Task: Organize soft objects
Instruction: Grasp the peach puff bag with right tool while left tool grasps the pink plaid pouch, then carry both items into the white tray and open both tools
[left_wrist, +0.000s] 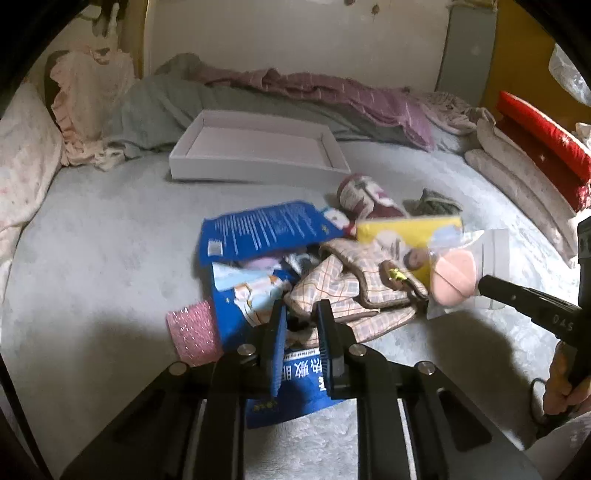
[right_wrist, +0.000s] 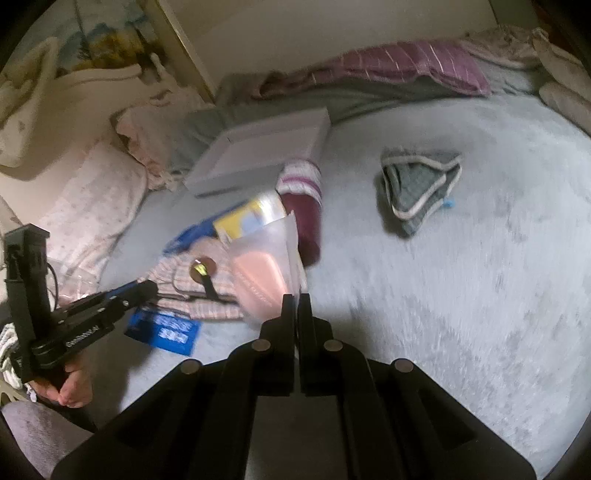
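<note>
**Two hand-held grippers over a pile on a bed**

The right hand-held gripper (right_wrist: 296, 297), angled down, is clamped on a clear packet of pink puffs (right_wrist: 264, 273). The left hand-held gripper (left_wrist: 303, 317), jaws narrowly apart, noses into a plaid cloth (left_wrist: 343, 291) above a blue packet (left_wrist: 295, 373) printed with Chinese characters. A white tray (left_wrist: 258, 168) lies behind.

Both my views are dim and soft, lit by flat indoor light. In the left wrist view the pile of packets is smeared by motion, and a dark shadow lies on the grey bed cover (left_wrist: 92, 258) near its bottom edge. My right wrist view streaks worse across the cover toward the right. The fisheye bends both and blackens every corner. A clear bag (right_wrist: 266, 240) catches pale glare.
</note>
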